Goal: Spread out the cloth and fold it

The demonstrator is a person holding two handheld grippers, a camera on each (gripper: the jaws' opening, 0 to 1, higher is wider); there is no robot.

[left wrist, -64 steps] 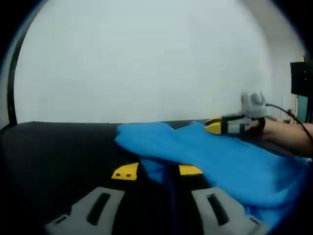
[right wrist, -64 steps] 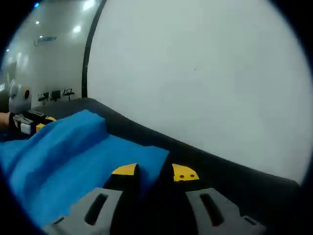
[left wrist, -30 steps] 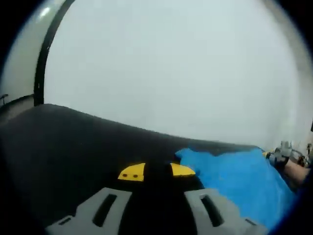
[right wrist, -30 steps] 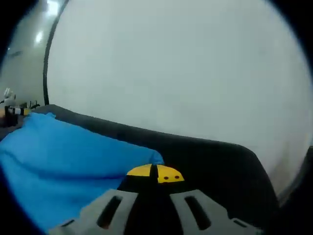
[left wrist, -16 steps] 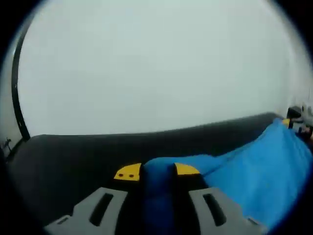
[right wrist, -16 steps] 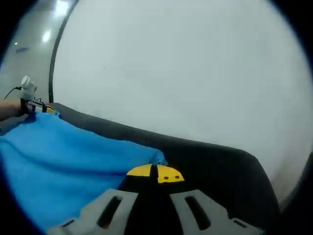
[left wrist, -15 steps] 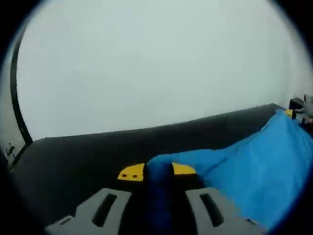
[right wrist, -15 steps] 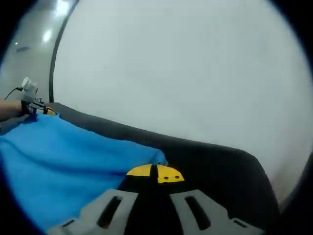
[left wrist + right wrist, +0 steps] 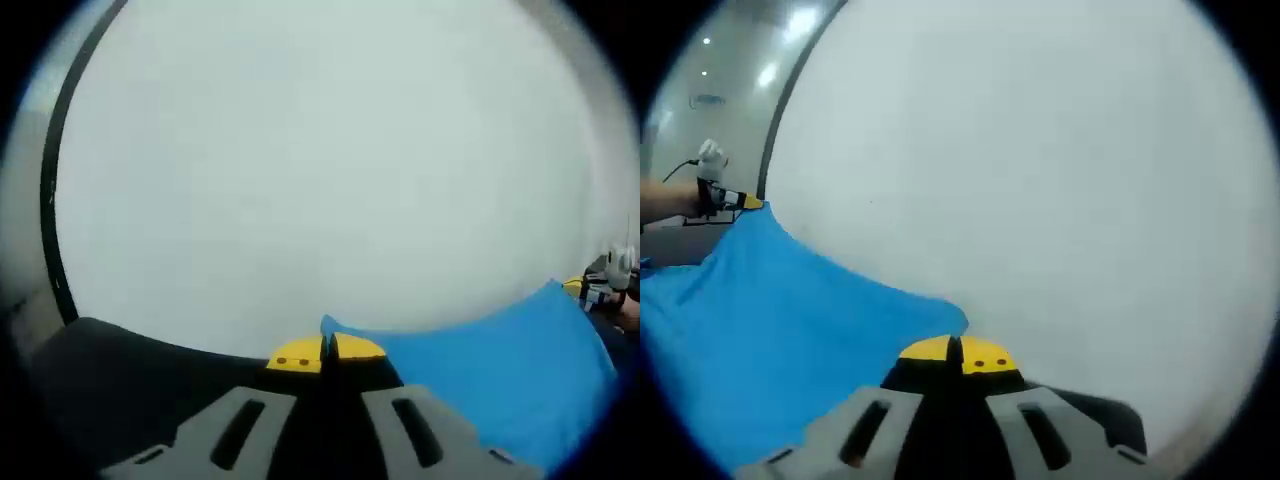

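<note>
My left tongs [image 9: 327, 351] are pinched tight on one corner of the blue cloth [image 9: 490, 370], and my right tongs [image 9: 956, 351] are clamped on another corner of it [image 9: 780, 330], yellow tips pressed together in both views. The cloth hangs stretched between them, lifted above the dark tabletop [image 9: 120, 385]. Beyond the far corner in the right gripper view I see the left tongs in a hand [image 9: 665, 200], with the pale wall [image 9: 1040, 170] behind.

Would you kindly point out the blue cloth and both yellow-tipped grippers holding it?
Blue cloth [image 9: 790, 330]: right gripper view, its flat middle.
Left gripper [image 9: 326, 352]: left gripper view, between its yellow tips.
Right gripper [image 9: 957, 353]: right gripper view, between its yellow tips.
</note>
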